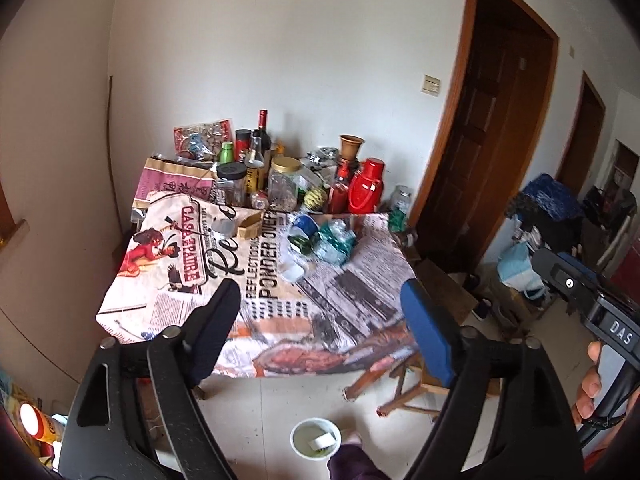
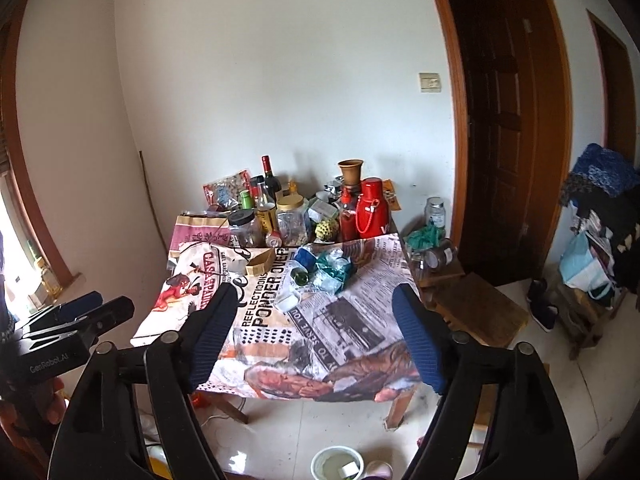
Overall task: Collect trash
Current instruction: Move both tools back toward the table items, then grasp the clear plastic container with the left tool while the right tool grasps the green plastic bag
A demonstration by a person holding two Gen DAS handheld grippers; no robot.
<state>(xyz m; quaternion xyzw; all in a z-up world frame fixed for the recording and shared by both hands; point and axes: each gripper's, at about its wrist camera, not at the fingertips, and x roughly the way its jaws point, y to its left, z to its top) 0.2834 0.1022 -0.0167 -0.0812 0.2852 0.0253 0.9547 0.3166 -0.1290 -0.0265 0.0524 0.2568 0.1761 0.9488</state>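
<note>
Left hand-held gripper (image 1: 320, 332): fingers spread wide, nothing between them, hovering before the tabletop's near edge.
Right hand-held gripper (image 2: 316, 336): fingers likewise apart and bare.
Trash: crumpled plastic bottles (image 1: 334, 242) (image 2: 332, 270), a green glass bottle (image 1: 302, 245) and a white cup (image 1: 294, 270) lie mid-tabletop (image 1: 340, 300).
Back row: jars, red thermos (image 1: 365, 186).
Floor: white bucket (image 1: 316, 439).

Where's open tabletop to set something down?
Free: the near half of the printed cloth, between the crushed bottles and the front edge, and the near-left corner by the red figure print. Crowded: the back strip, with jars and the red thermos packed against the wall.
</note>
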